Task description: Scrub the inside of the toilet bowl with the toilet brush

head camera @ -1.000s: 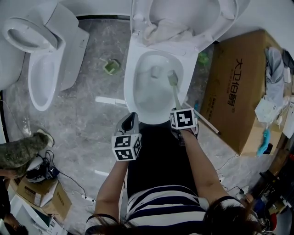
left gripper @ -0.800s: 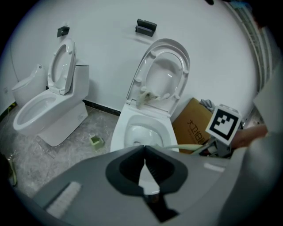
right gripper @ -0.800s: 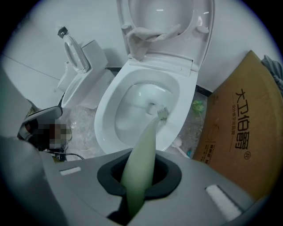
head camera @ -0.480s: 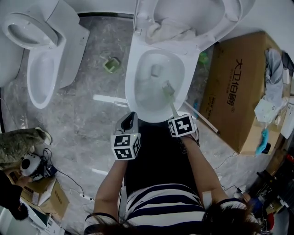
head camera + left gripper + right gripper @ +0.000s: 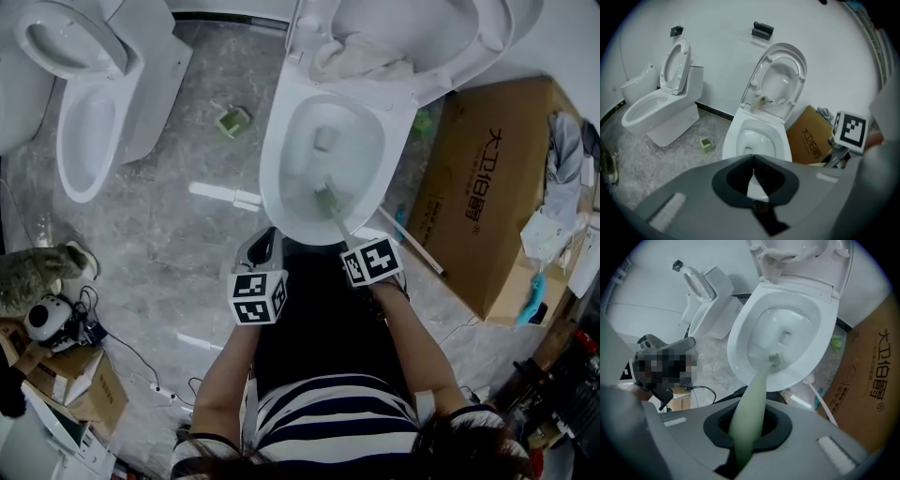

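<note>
Scrubbing step: my right tool (image 5: 747, 430) clamps toilet brush (image 5: 758, 390), head seemingly against toilet bowl (image 5: 736, 341) near wall. Left tool (image 5: 753, 174) closed, empty. Next: sweep round.

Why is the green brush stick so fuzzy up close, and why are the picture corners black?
Right gripper view: the pale green toilet brush, clamped in the right gripper, sits close to the lens, so its handle blurs; its bristles in the white ceramic toilet bowl look sharper. Both gripper views: the wide-angle lens bends straight lines and darkens the corners. Head view: evenly lit.
</note>
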Available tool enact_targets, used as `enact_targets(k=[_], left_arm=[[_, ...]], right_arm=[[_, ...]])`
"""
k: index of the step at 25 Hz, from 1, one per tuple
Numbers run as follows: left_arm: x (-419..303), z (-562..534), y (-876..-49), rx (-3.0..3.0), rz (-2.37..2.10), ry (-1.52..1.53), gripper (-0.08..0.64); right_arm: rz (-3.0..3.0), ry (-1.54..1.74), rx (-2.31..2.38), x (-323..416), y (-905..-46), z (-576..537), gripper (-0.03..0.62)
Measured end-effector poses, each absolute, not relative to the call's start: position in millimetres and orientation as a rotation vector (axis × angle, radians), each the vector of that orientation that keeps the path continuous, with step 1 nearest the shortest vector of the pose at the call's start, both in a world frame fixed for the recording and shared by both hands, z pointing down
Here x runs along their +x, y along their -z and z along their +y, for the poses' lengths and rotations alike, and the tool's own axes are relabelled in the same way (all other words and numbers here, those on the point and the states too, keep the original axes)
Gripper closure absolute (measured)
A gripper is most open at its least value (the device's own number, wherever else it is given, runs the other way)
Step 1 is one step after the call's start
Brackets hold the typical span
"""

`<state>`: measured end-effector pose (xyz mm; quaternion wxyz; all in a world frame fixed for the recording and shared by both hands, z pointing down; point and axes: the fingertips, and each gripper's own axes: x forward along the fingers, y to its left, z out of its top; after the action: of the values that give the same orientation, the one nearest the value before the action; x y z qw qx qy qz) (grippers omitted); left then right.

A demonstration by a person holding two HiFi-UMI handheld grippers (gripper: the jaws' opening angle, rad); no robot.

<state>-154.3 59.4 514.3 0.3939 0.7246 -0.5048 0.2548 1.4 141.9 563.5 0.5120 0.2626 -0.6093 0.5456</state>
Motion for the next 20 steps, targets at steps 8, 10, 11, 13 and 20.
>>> enact_targets(k=[8, 10, 11, 13, 20], left_arm=[[-161.4, 63.9, -518.2, 1.804, -1.315, -0.638, 0.56], [-164.3, 63.6, -519.7, 1.794, -1.327, -0.639, 0.56], [-165.9, 63.1, -520.5, 1.788, -1.333, -0.638, 0.56], [-169.3, 62.1, -521.7, 1.778, -1.345, -0.636, 0.56], [-168.6, 58.2, -525.5, 1.763, -1.365, -0.642, 0.56]], right_arm=[[-1.549, -1.364, 0.558, -30.9, -560.3, 140.1, 0.58], [-1.571, -1.363, 0.548, -37.6, -560.7, 137.4, 0.58], [-1.582, -1.362, 0.544, -40.8, -560.8, 135.5, 0.58], [-1.602, -1.368, 0.541, -46.7, -560.8, 131.4, 0.581], [-1.659, -1.375, 0.545, -54.2, -563.0, 114.0, 0.581]])
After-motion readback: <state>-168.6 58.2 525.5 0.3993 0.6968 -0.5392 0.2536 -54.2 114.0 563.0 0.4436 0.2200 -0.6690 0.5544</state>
